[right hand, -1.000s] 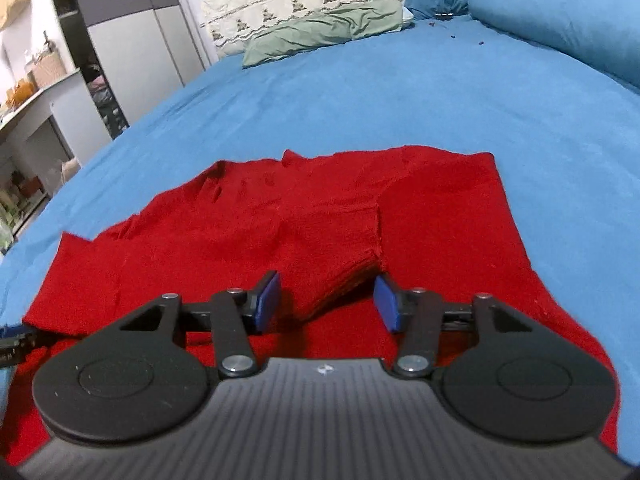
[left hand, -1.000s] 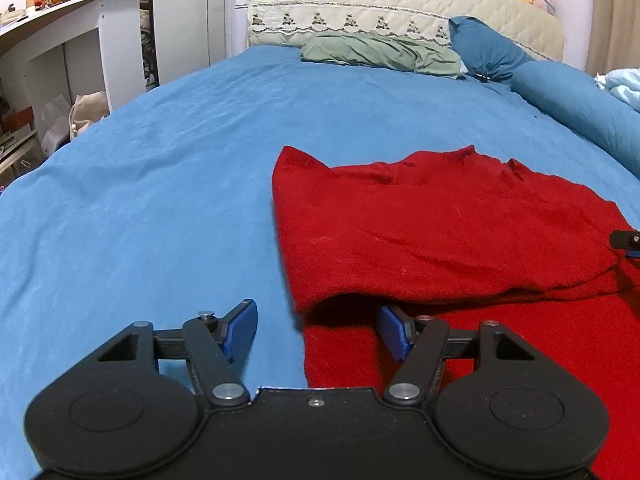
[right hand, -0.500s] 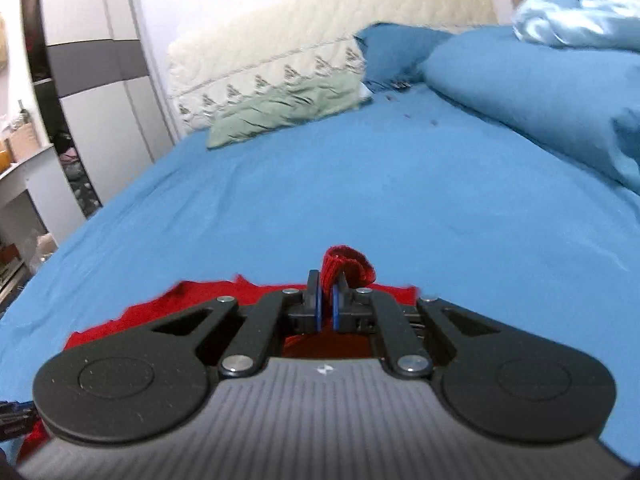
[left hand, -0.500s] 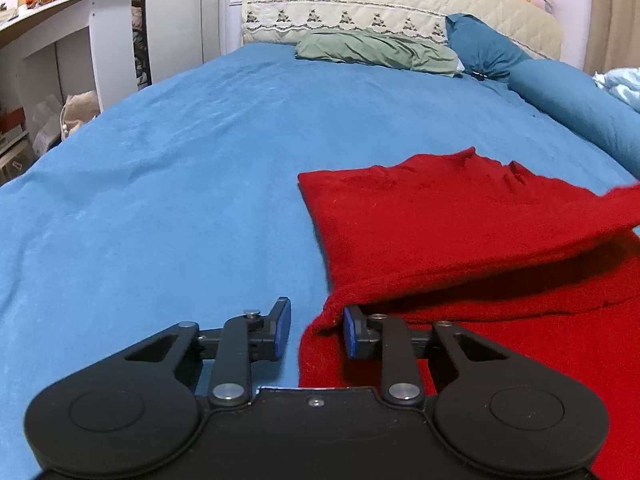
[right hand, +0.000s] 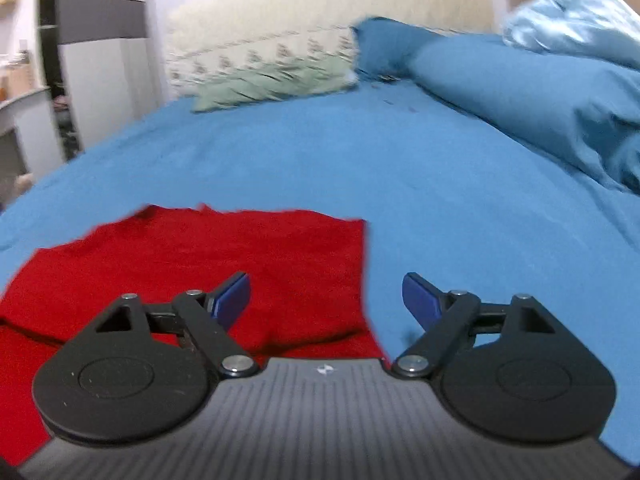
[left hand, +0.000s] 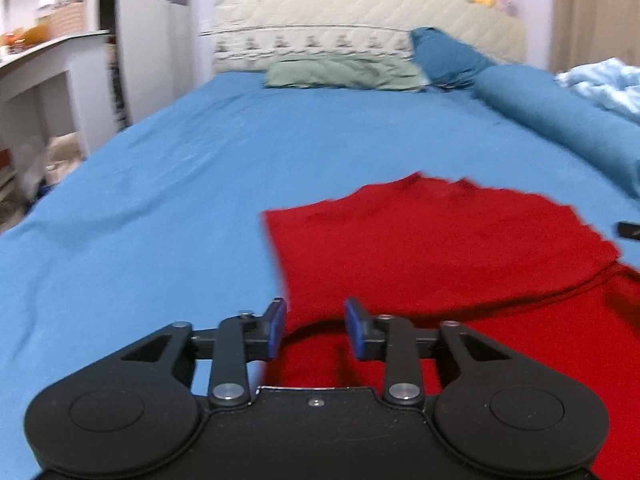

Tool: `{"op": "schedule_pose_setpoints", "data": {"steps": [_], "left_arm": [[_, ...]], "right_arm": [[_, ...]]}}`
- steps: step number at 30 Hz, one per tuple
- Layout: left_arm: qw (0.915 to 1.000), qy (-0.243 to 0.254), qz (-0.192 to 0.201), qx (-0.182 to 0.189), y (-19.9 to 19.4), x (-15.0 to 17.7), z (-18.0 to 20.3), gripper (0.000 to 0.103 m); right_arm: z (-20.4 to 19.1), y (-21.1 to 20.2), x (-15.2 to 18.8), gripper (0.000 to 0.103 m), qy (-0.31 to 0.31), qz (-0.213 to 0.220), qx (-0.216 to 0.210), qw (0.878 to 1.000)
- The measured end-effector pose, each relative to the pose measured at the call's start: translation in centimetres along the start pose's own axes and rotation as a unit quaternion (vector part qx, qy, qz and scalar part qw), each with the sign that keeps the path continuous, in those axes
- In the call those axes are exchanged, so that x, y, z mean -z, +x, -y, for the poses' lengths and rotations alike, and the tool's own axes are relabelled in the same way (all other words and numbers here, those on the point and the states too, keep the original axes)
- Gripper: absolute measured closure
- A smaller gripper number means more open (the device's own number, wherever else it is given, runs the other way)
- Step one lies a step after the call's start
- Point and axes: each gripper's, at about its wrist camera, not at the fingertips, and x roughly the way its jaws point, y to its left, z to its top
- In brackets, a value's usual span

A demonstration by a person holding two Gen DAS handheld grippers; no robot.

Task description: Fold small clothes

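Left wrist: left tool [left hand: 315, 326] parted, blue pads astride folded edge of red knit garment [left hand: 432, 248], contact unclear through blur. Garment doubled on smooth blue bed sheet [left hand: 168, 184].
Right wrist: right tool [right hand: 326, 300] wide apart, empty, over garment's right edge [right hand: 224, 264].

Both my cameras ride low over the bed [left hand: 168, 184], looking forward along my tongs toward the headboard [left hand: 360, 12]. My left view sits close above the near left edge of the red garment [left hand: 440, 248]; my right view hangs over its right edge. Both share the garment, the green pillow [right hand: 272, 84] and the headboard.
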Motion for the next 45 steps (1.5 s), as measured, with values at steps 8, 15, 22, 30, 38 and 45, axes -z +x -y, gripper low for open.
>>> {"op": "schedule_pose_setpoints", "data": {"steps": [8, 15, 22, 30, 38, 45], "left_arm": [[0.9988, -0.024, -0.04, 0.017, 5.4, -0.1, 2.0, 0.05], [0.999, -0.015, -0.04, 0.01, 5.9, 0.1, 2.4, 0.047], [0.9985, -0.025, -0.047, -0.007, 4.3, -1.2, 3.2, 0.047], [0.9996, -0.027, -0.007, 0.009, -7.3, -4.8, 5.1, 0.019], [0.9988, -0.046, 0.003, 0.017, -21.0, -5.1, 6.5, 0.001], [0.9961, -0.083, -0.03, -0.003, -26.2, -1.0, 6.3, 0.0]], "right_arm": [[-1.8, 3.7, 1.2, 0.004, -0.008, -0.032, -0.027, 0.999], [-0.9, 5.2, 2.8, 0.005, -0.001, -0.049, -0.015, 0.999], [-1.0, 2.0, 1.4, 0.005, 0.023, -0.037, -0.018, 0.999], [-0.2, -11.4, -3.9, 0.005, 0.039, 0.001, -0.031, 0.999], [0.3, -24.2, -6.4, 0.0, 0.026, -0.041, -0.09, 0.995], [1.4, -31.0, -2.1, 0.0, 0.013, -0.059, -0.091, 0.994]]}}
